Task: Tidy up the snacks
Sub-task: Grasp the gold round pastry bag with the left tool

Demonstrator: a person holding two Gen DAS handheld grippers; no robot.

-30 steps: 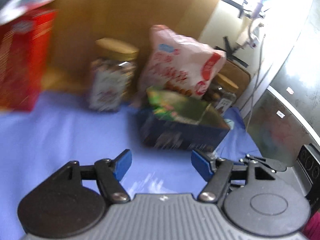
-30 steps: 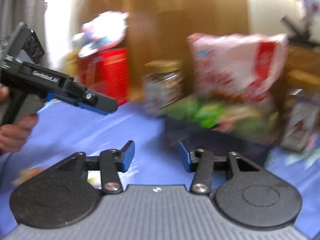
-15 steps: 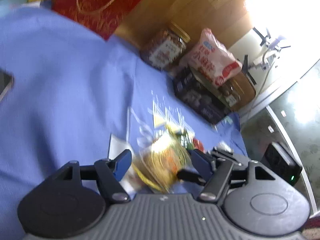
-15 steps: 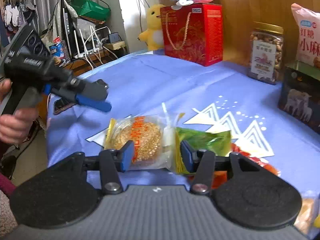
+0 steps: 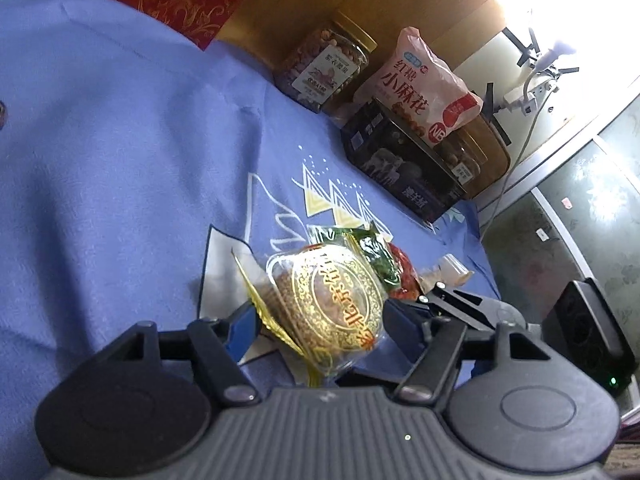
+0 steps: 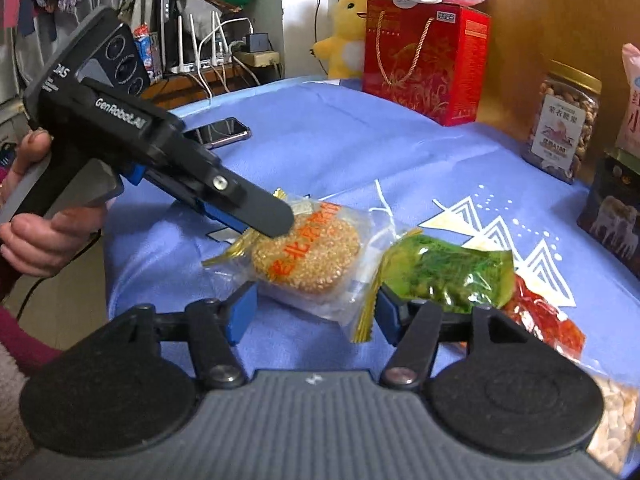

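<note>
A round sesame cake in clear wrap (image 6: 306, 254) lies on the blue cloth (image 6: 360, 152). My left gripper (image 5: 320, 322) is open with its blue pads on either side of the cake (image 5: 332, 300); I cannot tell if they touch it. It also shows from the side in the right wrist view (image 6: 276, 216). My right gripper (image 6: 314, 312) is open and empty, just in front of the cake. A green snack packet (image 6: 448, 272) and a red packet (image 6: 544, 320) lie to the right of the cake.
At the back stand a red gift box (image 6: 424, 60), a nut jar (image 6: 564, 120), a pink snack bag (image 5: 424, 84) and a dark box (image 5: 404, 160). A phone (image 6: 220, 132) lies at the cloth's far left. A bag of pale nuts (image 6: 612, 428) lies at the right edge.
Both grippers have dropped from facing the back row to the packets at the front. My left gripper has closed in around the sesame cake. My right gripper has moved slightly nearer.
</note>
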